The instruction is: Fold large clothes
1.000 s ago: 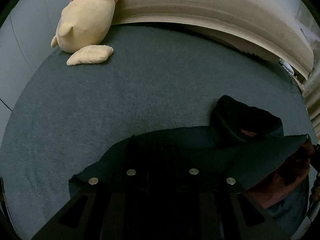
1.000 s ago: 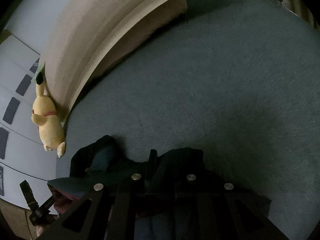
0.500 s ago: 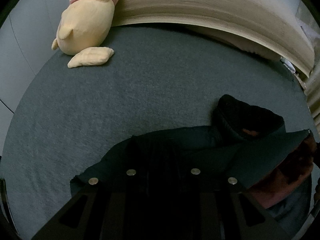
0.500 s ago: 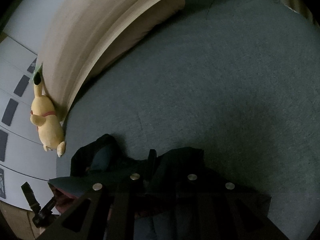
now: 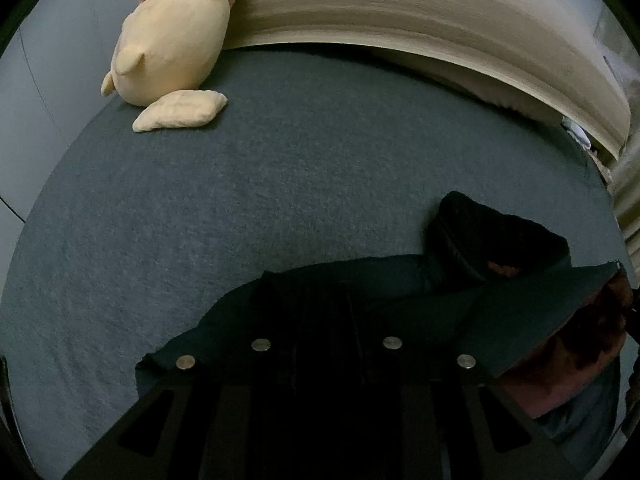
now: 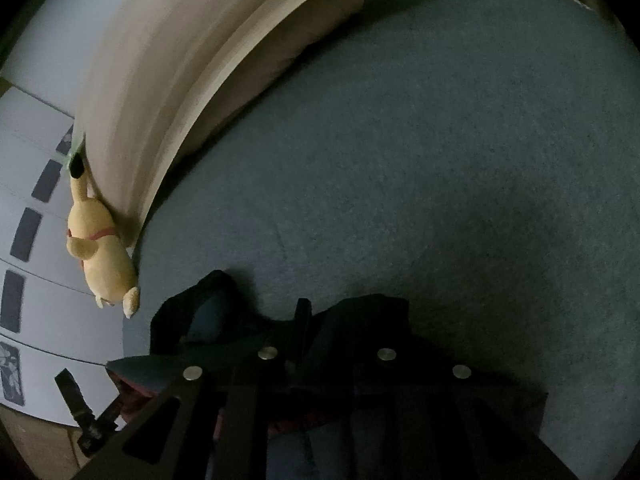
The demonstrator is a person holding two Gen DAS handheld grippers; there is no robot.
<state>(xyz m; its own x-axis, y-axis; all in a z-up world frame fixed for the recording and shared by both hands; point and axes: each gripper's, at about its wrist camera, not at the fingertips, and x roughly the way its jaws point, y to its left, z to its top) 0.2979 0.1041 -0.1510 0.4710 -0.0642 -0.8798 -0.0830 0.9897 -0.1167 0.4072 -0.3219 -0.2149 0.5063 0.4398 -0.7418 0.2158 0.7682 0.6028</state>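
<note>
Dark jacket [image 5: 360,304] bunched at near edge of grey bed [image 5: 240,208], draped over left gripper [image 5: 325,320] and right gripper [image 6: 326,332], jaw state too dark to tell; looks soft, floppy, fairly heavy; best held by hem or shoulder seams.

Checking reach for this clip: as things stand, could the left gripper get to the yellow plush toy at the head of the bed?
Probably yes. Only bare grey bedspread lies between the left gripper and the plush toy, though the gripper sits on the dark garment.
</note>
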